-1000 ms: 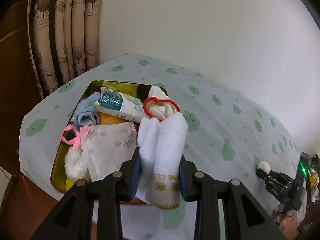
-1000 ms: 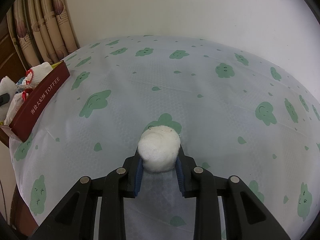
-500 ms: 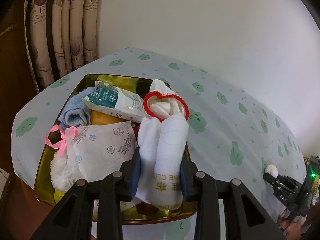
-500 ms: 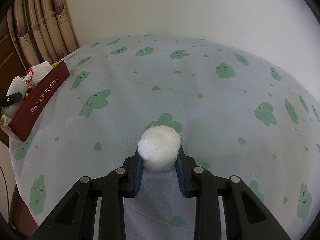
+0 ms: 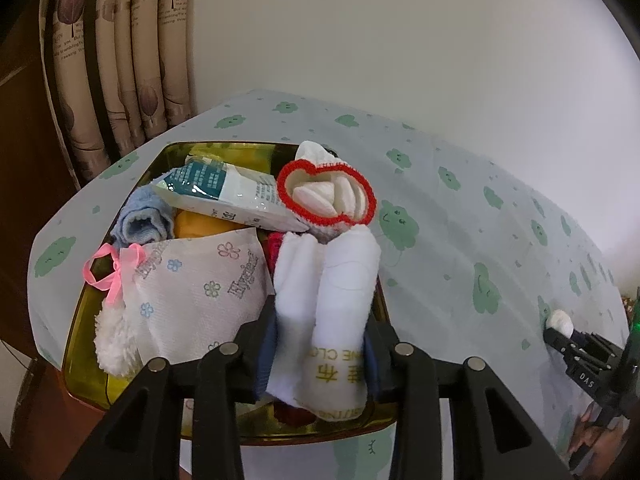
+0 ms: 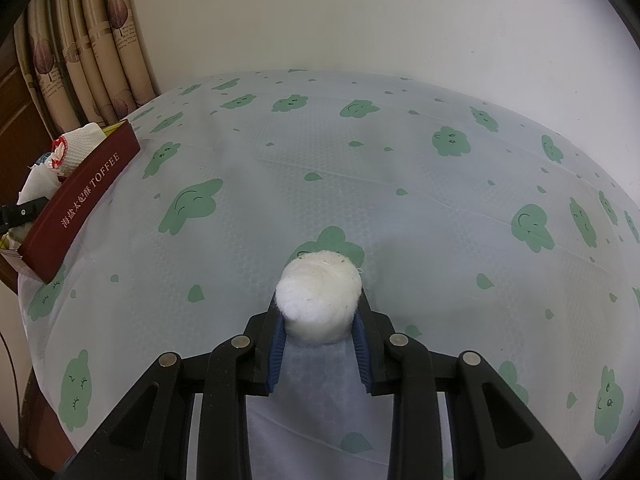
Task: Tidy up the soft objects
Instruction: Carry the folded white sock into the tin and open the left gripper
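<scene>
My left gripper (image 5: 320, 344) is shut on a rolled white cloth (image 5: 332, 304) with yellow print and holds it over the near right part of a gold-lined box (image 5: 80, 320). The box holds a red-rimmed white sock (image 5: 328, 196), a tissue pack (image 5: 228, 196), a blue cloth (image 5: 140, 220), a flower-printed wipe (image 5: 196, 292) and a fluffy white piece with a pink ribbon (image 5: 112, 268). My right gripper (image 6: 320, 320) is shut on a white cotton ball (image 6: 320, 300) just above the tablecloth; it also shows in the left wrist view (image 5: 560, 322).
The table carries a pale cloth with green cloud prints (image 6: 360, 160). The box shows as a dark red "TOFFEE" box (image 6: 80, 204) at the table's left edge in the right wrist view. Curtains (image 5: 120, 60) hang behind the box, and a white wall stands behind the table.
My left gripper has moved forward and higher over the box with the white cloth in it. My right gripper with the cotton ball has stayed still.
</scene>
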